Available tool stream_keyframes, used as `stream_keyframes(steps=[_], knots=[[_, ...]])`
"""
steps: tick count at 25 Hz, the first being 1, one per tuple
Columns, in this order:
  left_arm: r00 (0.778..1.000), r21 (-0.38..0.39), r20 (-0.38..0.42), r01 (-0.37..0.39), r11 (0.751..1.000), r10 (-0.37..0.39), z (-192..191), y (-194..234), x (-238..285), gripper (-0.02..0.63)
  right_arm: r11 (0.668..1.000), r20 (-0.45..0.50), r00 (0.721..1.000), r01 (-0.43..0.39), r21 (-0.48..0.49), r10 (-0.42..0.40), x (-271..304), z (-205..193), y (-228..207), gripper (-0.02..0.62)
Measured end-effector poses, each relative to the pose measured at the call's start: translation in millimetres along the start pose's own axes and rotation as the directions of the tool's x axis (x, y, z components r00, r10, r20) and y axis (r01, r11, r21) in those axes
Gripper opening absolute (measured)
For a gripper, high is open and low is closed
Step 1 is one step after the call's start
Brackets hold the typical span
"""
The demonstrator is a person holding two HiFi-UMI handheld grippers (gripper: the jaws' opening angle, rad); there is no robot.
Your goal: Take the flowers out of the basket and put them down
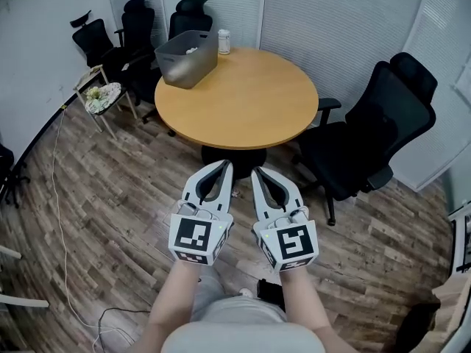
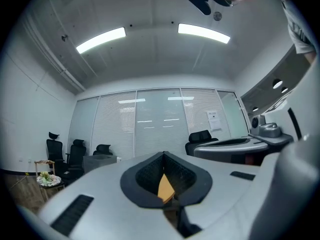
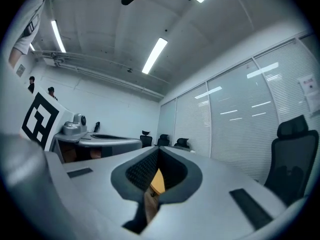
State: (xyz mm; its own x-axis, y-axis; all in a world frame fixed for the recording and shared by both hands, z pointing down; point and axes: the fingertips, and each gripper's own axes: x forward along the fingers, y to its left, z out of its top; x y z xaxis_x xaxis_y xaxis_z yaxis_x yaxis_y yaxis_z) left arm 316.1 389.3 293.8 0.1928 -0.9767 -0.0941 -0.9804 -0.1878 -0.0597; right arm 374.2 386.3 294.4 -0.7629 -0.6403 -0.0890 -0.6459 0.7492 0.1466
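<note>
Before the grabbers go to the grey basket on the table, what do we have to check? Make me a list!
1. Left gripper empty: ok, its jaws are shut on nothing.
2. Right gripper empty: ok, its jaws are together with nothing held.
3. Jaws open, ready to grab: not ok, both are shut.
4. Basket close enough: not ok, it sits at the table's far left edge, and both grippers hang over the floor short of the table.
5. What is inside it: cannot tell, only white bits show.
6. Bare room on the table for putting things down: ok.
</note>
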Motion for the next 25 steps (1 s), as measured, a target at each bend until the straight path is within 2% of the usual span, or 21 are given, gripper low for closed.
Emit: stream_keyframes(steps=[16,21,25], knots=[[0.998,-0.006,0.014,0.054,0.999,-0.054,-9,111,56,0.005,1.000,-0.015,1.000,0.024,0.017,-0.024,134,-16,10,0.024],[0.999,-0.043,0.032,0.041,0.998,-0.040,-8,156,69,0.005,1.000,-0.020,1.000,0.021,0.002,-0.021,176,-15,17,0.023],[0.997,-0.048,0.039,0.062,0.997,-0.060,-10,188,79,0.005,1.000,-0.022,0.999,0.030,0.004,-0.029,209,-17,26,0.023]])
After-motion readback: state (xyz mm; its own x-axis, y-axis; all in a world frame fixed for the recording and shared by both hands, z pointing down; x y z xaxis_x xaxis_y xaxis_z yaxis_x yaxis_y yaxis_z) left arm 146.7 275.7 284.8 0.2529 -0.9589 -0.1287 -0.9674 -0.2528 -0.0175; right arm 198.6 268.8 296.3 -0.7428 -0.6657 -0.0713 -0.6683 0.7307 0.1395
